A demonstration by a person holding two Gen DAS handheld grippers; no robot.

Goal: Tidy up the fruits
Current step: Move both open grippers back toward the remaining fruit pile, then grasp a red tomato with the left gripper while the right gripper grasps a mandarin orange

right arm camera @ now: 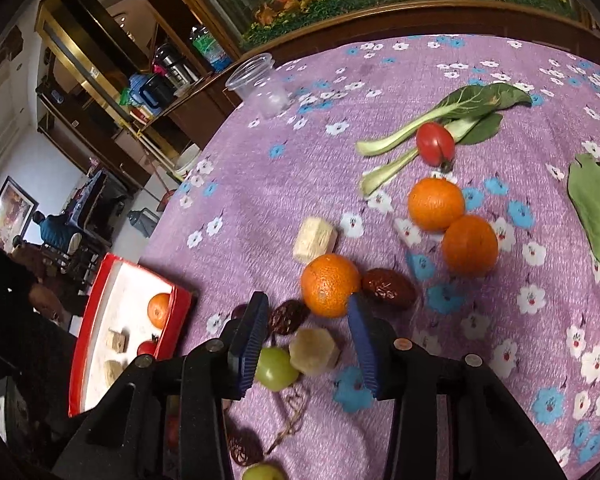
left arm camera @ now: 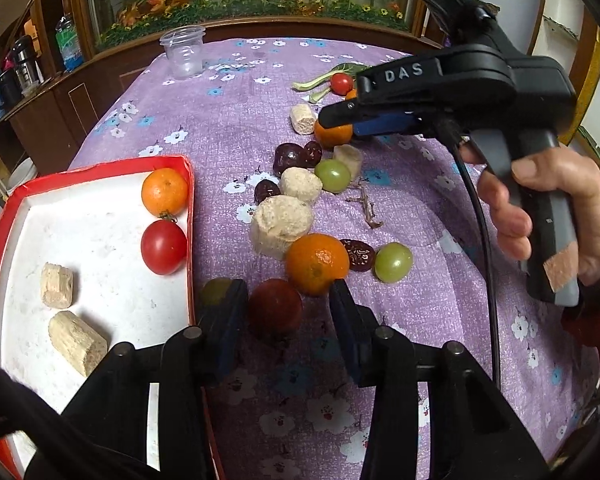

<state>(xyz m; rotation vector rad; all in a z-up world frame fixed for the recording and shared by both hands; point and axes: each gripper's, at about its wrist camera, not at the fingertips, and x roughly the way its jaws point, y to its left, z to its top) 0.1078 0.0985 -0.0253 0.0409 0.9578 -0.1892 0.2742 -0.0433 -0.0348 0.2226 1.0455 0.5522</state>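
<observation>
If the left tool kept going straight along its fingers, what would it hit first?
Most likely the red tomato lying between the left tool's open fingers, ahead of the orange just beyond; depth is hard to judge in this fisheye view.

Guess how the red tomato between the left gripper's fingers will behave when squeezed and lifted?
The tomato looks round and smooth-skinned, so it may roll or squirt sideways if the left gripper closes off-centre. It is probably soft, so a hard squeeze could bruise it. The orange sits close behind and may get nudged.
</observation>
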